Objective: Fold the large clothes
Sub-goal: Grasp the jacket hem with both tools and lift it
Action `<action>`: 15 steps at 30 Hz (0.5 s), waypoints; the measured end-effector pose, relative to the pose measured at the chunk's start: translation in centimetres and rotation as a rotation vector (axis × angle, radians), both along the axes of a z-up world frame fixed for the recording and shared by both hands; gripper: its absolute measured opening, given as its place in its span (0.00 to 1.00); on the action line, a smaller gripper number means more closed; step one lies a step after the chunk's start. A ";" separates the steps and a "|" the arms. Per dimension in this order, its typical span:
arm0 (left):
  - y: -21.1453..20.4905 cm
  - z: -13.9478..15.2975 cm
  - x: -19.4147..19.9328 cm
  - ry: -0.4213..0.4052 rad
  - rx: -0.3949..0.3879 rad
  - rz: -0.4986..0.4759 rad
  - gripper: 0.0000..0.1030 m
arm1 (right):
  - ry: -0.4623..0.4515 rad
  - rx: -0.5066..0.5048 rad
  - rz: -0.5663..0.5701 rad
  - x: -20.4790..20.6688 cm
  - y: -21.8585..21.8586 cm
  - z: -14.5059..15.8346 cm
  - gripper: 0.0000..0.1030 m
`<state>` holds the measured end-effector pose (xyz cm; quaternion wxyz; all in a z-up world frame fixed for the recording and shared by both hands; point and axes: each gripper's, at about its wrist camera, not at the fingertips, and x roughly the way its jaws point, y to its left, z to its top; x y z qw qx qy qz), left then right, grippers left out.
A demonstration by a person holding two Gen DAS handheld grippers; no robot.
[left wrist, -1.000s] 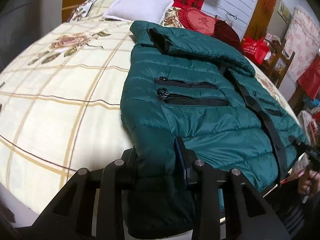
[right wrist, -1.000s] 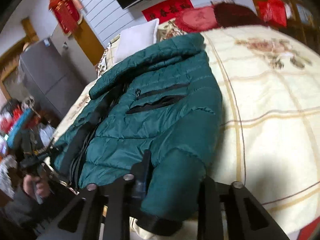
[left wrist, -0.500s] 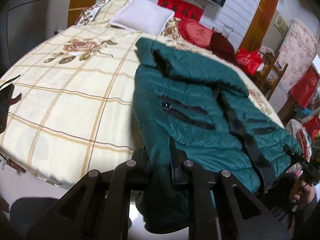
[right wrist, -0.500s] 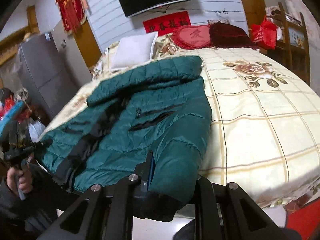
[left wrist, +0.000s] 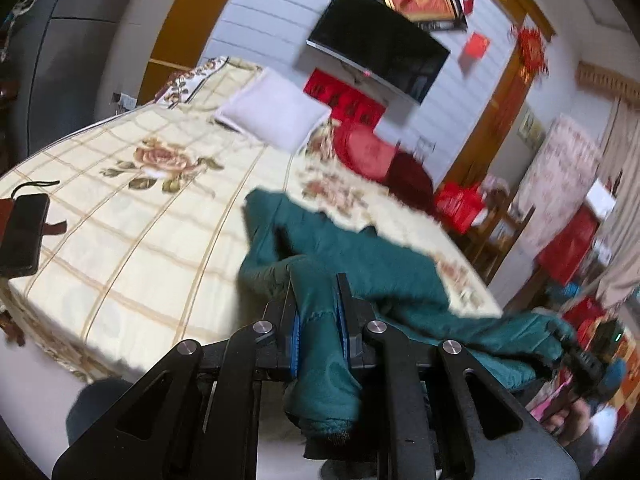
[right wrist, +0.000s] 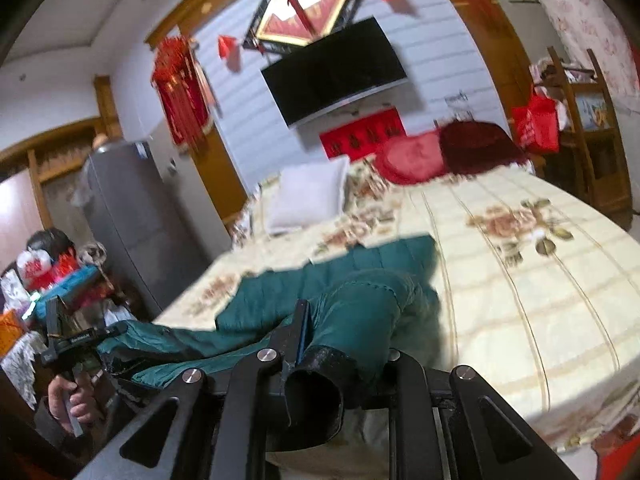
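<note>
A sleeve end of the green padded jacket (left wrist: 360, 264) is clenched between the left tongs (left wrist: 318, 320), its cuff hanging below them. The other sleeve (black-lined cuff foremost) is pinched in the right tongs (right wrist: 344, 344). Beyond both, the jacket's body is draped over the near part of the floral bed (left wrist: 132, 240), short of the white pillow (left wrist: 276, 114).

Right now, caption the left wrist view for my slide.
Left tool shut on a green jacket sleeve, lifted above the floral bedspread.
</note>
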<state>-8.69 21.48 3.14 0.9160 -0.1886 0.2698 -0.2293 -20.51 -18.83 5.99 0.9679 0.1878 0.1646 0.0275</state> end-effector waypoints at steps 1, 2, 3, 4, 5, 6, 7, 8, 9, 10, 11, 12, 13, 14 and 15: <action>0.0 0.6 0.5 -0.005 -0.016 0.006 0.13 | -0.011 0.002 -0.001 0.0 -0.1 0.3 0.16; 0.0 1.1 1.1 -0.007 -0.025 0.013 0.13 | -0.021 0.008 -0.003 0.3 -0.2 0.6 0.16; -0.4 1.7 2.1 -0.010 -0.033 0.024 0.13 | -0.030 0.011 -0.005 0.8 -0.4 0.8 0.16; -0.7 2.2 3.1 -0.014 -0.031 0.038 0.13 | -0.034 0.012 -0.009 1.2 -0.5 1.0 0.16; -1.1 2.6 4.1 -0.019 -0.024 0.051 0.13 | -0.038 0.022 -0.016 2.0 -0.8 1.2 0.16; -1.7 3.0 5.4 -0.017 -0.020 0.059 0.13 | -0.041 0.032 -0.026 3.1 -1.2 1.3 0.16; -2.1 3.3 6.3 -0.015 -0.019 0.065 0.13 | -0.040 0.032 -0.041 4.0 -1.5 1.5 0.16; -2.9 3.6 7.9 -0.015 -0.007 0.076 0.13 | -0.035 0.032 -0.058 5.1 -1.8 1.5 0.16; -3.5 3.8 9.2 -0.018 0.008 0.087 0.13 | -0.029 0.041 -0.077 6.6 -2.2 1.5 0.16; -4.3 3.9 10.6 -0.023 0.032 0.096 0.13 | -0.028 0.048 -0.090 7.6 -2.5 1.6 0.16; -5.0 4.0 11.8 -0.027 0.053 0.105 0.13 | -0.023 0.047 -0.114 9.1 -2.9 1.7 0.16; -5.6 3.9 13.1 -0.026 0.070 0.121 0.13 | -0.015 0.035 -0.135 10.4 -3.1 1.8 0.16; -6.3 3.8 14.7 -0.031 0.100 0.135 0.13 | -0.003 0.023 -0.160 12.3 -3.5 1.8 0.16; -6.8 3.5 15.6 -0.033 0.120 0.144 0.13 | 0.009 0.019 -0.182 14.1 -3.9 1.7 0.16; -7.3 3.2 17.1 -0.030 0.138 0.166 0.13 | 0.025 0.008 -0.209 16.0 -4.3 1.6 0.16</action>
